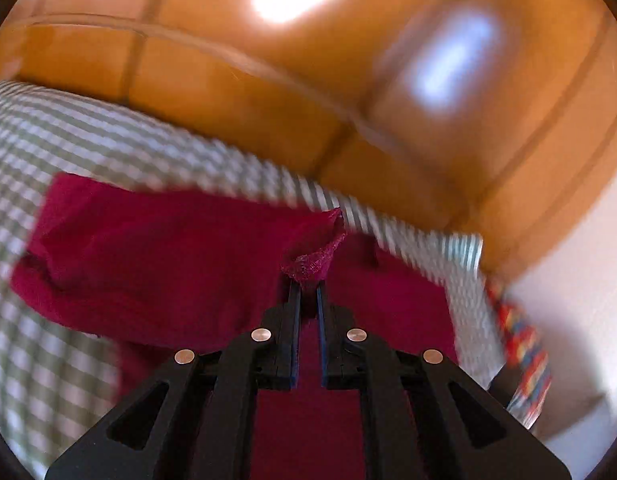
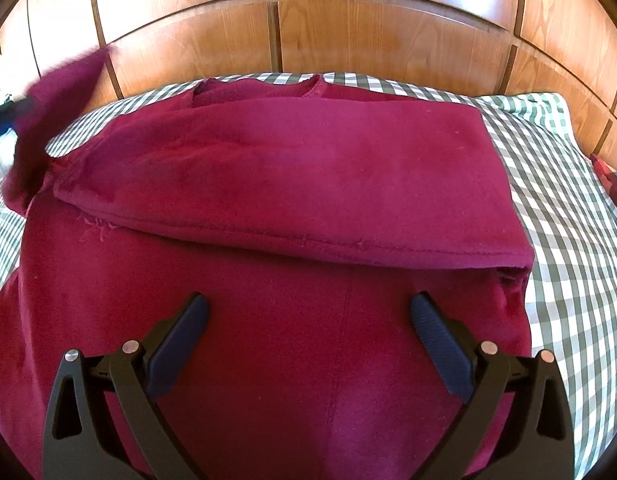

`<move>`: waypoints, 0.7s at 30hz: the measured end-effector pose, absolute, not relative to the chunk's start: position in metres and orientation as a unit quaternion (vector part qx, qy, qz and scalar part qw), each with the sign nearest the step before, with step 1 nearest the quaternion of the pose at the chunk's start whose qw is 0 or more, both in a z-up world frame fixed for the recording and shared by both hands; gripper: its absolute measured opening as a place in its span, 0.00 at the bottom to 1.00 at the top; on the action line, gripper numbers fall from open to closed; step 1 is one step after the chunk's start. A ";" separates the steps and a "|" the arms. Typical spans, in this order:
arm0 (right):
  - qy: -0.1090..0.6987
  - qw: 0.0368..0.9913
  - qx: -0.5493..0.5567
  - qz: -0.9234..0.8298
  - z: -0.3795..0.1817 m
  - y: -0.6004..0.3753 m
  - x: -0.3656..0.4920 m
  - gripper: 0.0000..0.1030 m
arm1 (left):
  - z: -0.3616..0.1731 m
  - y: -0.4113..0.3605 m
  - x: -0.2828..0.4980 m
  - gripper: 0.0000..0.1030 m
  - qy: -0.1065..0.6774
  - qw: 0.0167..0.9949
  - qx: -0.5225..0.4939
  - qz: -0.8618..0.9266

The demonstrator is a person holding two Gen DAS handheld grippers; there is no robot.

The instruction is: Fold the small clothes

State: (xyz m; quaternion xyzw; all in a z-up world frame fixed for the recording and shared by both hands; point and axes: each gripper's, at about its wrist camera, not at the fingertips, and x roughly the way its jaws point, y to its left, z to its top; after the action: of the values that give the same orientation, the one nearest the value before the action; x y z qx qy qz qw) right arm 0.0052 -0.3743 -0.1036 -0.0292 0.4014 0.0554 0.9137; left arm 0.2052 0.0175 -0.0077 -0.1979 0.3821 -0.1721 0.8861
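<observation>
A dark red sweatshirt (image 2: pixel 292 184) lies on a green-and-white checked sheet (image 2: pixel 568 208). One sleeve is folded across its body. My right gripper (image 2: pixel 308 312) is open and empty, low over the lower body of the sweatshirt. My left gripper (image 1: pixel 308 286) is shut on the cuff (image 1: pixel 314 260) of the other sleeve and holds it lifted; the view is blurred by motion. That lifted sleeve (image 2: pixel 48 112) shows at the far left of the right wrist view.
A wooden panelled headboard (image 2: pixel 348 32) rises behind the bed. A red patterned cloth (image 2: pixel 612 184) lies at the right edge of the sheet; a multicoloured cloth (image 1: pixel 524 344) also shows in the left wrist view.
</observation>
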 end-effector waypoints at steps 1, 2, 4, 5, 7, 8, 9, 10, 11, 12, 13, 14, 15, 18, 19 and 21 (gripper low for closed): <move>0.401 0.914 -0.027 0.057 -0.103 -0.375 0.005 0.98 | -0.019 0.001 0.207 0.06 0.396 0.884 -0.176 -0.176; 0.401 0.914 -0.026 0.057 -0.103 -0.375 0.005 0.98 | -0.029 -0.011 0.208 0.06 0.408 0.881 -0.159 -0.178; 0.401 0.914 -0.021 0.061 -0.103 -0.377 0.005 0.98 | -0.045 -0.017 0.203 0.08 0.426 0.876 -0.144 -0.172; 0.401 0.914 -0.020 0.062 -0.103 -0.377 0.005 0.98 | -0.050 -0.016 0.197 0.14 0.432 0.872 -0.147 -0.179; 0.402 0.913 -0.019 0.063 -0.103 -0.377 0.005 0.98 | -0.055 -0.008 0.188 0.23 0.434 0.867 -0.159 -0.188; 0.403 0.913 -0.019 0.063 -0.103 -0.378 0.005 0.98 | -0.055 -0.002 0.181 0.29 0.433 0.866 -0.161 -0.191; 0.404 0.912 -0.014 0.067 -0.101 -0.379 0.005 0.98 | -0.055 0.004 0.173 0.34 0.429 0.869 -0.158 -0.190; 0.404 0.912 -0.009 0.071 -0.099 -0.381 0.004 0.97 | -0.053 0.007 0.165 0.35 0.426 0.871 -0.155 -0.188; 0.403 0.912 -0.003 0.072 -0.095 -0.383 0.003 0.95 | -0.052 0.013 0.161 0.35 0.422 0.874 -0.154 -0.185; 0.400 0.914 0.009 0.071 -0.087 -0.385 0.000 0.82 | -0.052 0.022 0.154 0.35 0.419 0.876 -0.154 -0.183; 0.397 0.914 0.023 0.081 -0.080 -0.386 0.000 0.68 | -0.051 0.027 0.151 0.35 0.417 0.878 -0.152 -0.180; 0.392 0.914 0.039 0.096 -0.072 -0.386 -0.001 0.65 | -0.053 0.035 0.147 0.35 0.413 0.882 -0.148 -0.170; 0.385 0.914 0.053 0.113 -0.063 -0.383 -0.001 0.64 | -0.052 0.040 0.144 0.35 0.410 0.886 -0.146 -0.161; 0.391 0.898 0.090 0.179 -0.047 -0.361 0.012 0.63 | -0.057 0.065 0.147 0.35 0.411 0.885 -0.172 -0.135; 0.401 0.888 0.100 0.200 -0.045 -0.350 0.022 0.63 | -0.058 0.069 0.149 0.35 0.408 0.886 -0.179 -0.130; 0.419 0.875 0.106 0.218 -0.048 -0.331 0.038 0.63 | -0.058 0.076 0.151 0.35 0.405 0.887 -0.184 -0.122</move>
State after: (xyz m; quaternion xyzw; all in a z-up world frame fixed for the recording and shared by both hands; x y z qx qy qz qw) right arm 0.0380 -0.3310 -0.0483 0.1064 0.4185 0.2178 0.8753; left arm 0.1505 0.0755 -0.0580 -0.1839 0.4051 -0.1216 0.8873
